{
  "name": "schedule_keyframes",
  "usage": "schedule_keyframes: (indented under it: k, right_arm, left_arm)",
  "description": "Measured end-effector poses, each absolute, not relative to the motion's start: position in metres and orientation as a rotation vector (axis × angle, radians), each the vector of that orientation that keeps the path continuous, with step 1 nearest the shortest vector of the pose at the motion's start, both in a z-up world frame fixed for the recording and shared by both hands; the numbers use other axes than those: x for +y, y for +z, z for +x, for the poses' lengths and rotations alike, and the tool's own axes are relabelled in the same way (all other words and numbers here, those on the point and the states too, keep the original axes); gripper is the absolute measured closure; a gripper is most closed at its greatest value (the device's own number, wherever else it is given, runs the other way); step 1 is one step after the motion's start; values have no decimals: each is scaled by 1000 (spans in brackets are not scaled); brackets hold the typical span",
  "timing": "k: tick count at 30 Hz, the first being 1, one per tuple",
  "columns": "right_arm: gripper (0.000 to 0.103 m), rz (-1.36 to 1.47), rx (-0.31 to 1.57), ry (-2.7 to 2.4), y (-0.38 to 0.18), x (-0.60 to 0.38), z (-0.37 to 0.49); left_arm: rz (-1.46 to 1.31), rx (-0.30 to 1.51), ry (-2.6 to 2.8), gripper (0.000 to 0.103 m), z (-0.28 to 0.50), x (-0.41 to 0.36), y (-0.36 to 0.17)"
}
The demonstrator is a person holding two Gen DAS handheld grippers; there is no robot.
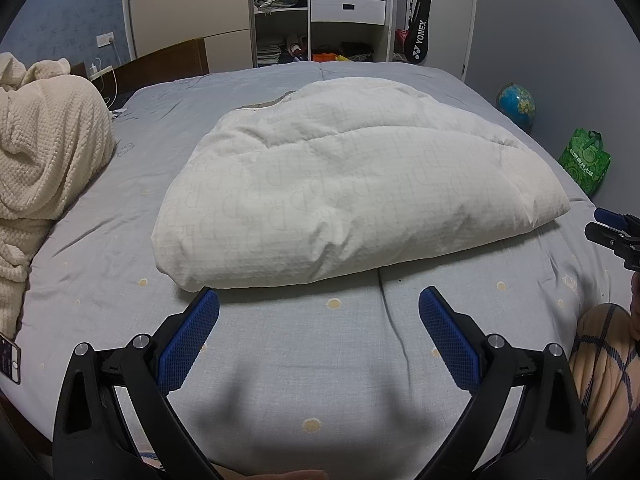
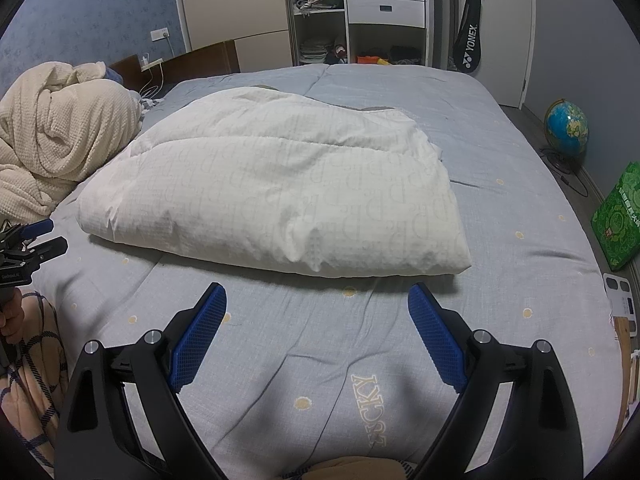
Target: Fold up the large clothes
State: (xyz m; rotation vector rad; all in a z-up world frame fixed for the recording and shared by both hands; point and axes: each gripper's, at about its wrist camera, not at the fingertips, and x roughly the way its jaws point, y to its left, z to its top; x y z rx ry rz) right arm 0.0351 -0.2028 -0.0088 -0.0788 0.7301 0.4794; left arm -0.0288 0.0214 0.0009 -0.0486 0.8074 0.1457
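A: Item one, left gripper (image 1: pixel 319 300)?
B: Jaws spread wide, empty, low centre of the frame, hovering above the grey bedspread (image 1: pixel 280 352).

A: Right gripper (image 2: pixel 317 296)?
B: Likewise spread, holding nothing, at lower centre.

A: The task piece?
B: White padded garment (image 1: pixel 352 184), folded into a puffy bundle, centre frame, lying on the bedspread just beyond both sets of fingertips.

A: Surroundings?
B: Cream waffle blanket (image 1: pixel 44 160) heaped at left; globe (image 2: pixel 567 128) and green bag (image 2: pixel 620 216) at right.
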Motion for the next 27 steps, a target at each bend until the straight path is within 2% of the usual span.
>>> schedule_keyframes:
  k: [27]
  right_arm:
    - [15, -80, 730, 479, -9, -202, 34]
  left_arm:
    - [-55, 810, 141, 7, -28, 25, -1]
